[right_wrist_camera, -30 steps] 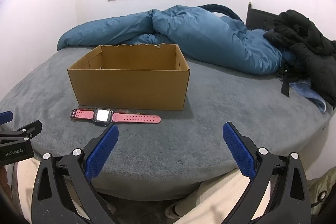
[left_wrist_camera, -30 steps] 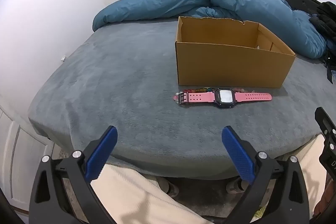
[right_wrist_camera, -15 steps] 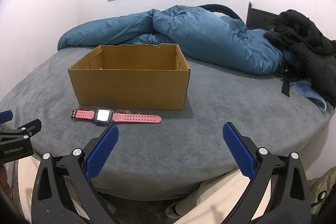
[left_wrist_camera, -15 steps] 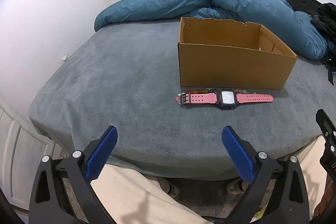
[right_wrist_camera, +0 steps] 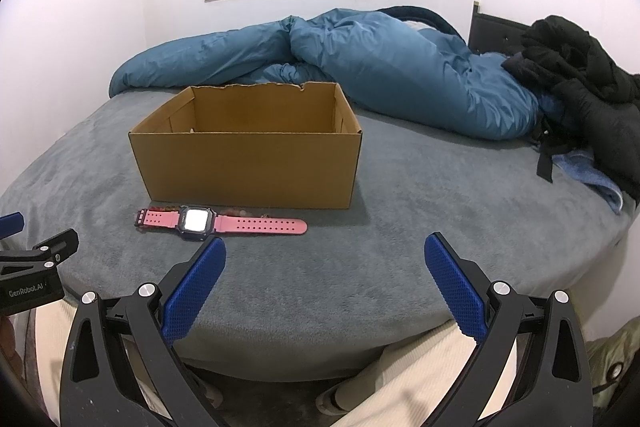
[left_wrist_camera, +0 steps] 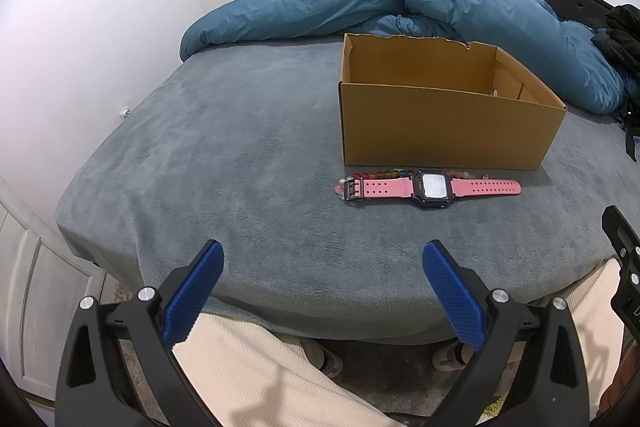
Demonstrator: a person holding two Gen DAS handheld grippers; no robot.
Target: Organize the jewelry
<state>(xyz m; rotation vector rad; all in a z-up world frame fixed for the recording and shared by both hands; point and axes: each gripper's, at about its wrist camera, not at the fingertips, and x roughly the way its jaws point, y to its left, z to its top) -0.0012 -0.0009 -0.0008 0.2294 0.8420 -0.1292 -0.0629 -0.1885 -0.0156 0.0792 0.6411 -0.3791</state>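
Both claws were released and empty: left claw (left_wrist_camera: 323, 263) and right claw (right_wrist_camera: 325, 259) hung at the near edge of the bed (left_wrist_camera: 240, 131), jaws spread wide. Pink watch (left_wrist_camera: 430, 185) lay flat on the blanket just in front of the cardboard box (left_wrist_camera: 440, 131), strap stretched sideways; a beaded bracelet (left_wrist_camera: 380, 173) sat between watch and box wall, mostly hidden. Box interior looked empty as far as visible. Step in hand, judged: reach for the watch. Best grip probably across the chunky case or the strap beside it, jaws straddling the narrow width, coming down steep since the soft blanket gives; avoid snagging the beads behind. Then lift clear of the box wall before letting go inside. Versus a second ago: left view crept slightly forward and right, box a bit larger; right view nearly unchanged; watch and box had not moved.
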